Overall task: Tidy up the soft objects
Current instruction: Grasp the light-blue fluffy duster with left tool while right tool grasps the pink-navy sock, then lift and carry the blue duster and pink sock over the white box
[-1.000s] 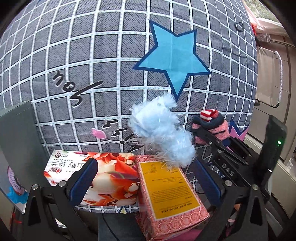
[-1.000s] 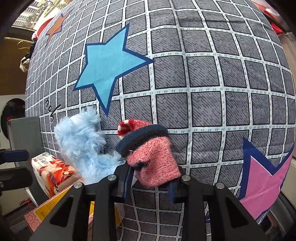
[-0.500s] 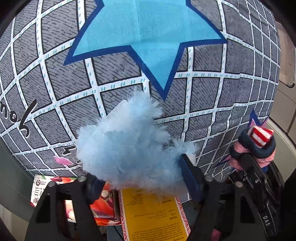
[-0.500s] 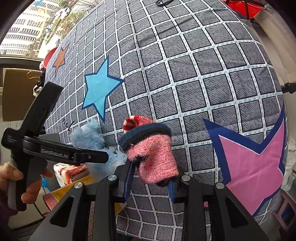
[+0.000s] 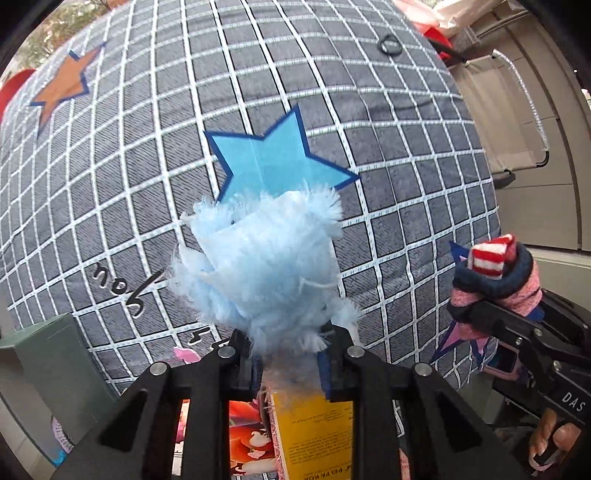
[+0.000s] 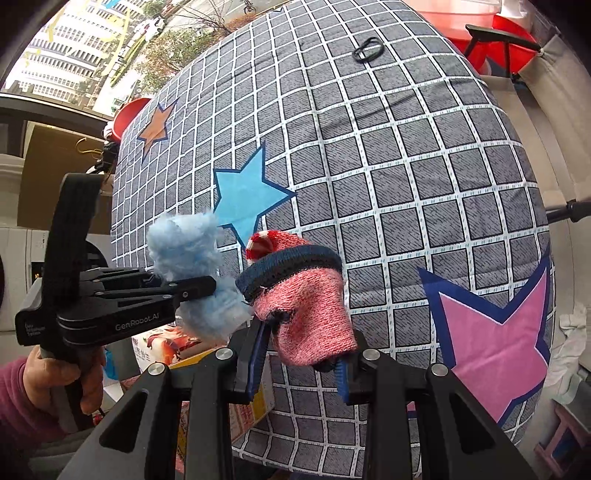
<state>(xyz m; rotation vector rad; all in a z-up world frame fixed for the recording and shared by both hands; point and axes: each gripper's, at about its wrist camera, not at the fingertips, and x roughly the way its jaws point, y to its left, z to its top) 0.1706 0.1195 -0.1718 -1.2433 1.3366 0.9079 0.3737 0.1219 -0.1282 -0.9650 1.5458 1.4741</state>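
A fluffy light-blue soft thing point(image 5: 258, 266) sticks up between the pads of my left gripper point(image 5: 288, 362). The jaws are closing on it and the pads press its lower end. It hangs clear above the grey checked bed cover point(image 5: 406, 155). In the right wrist view the same blue fluff point(image 6: 184, 247) sits in the left gripper point(image 6: 208, 286) at the left. My right gripper point(image 6: 301, 365) is shut on a pink knitted sock point(image 6: 306, 317) with a navy cuff and a red-and-white striped tip. That sock point(image 5: 495, 273) also shows at the right of the left wrist view.
A yellow-topped pink box point(image 5: 314, 435), a red floral box point(image 5: 247, 443) and a grey-green box point(image 5: 55, 369) lie at the bed's near edge. A black hair ring point(image 6: 367, 50) rests far up the cover. A red basin point(image 6: 491, 22) stands beyond. A hand point(image 6: 85, 376) holds the left gripper.
My left gripper dropped over the blue fluff with wide jaws, closed on it and lifted it off the boxes. The right gripper rose with the pink sock.
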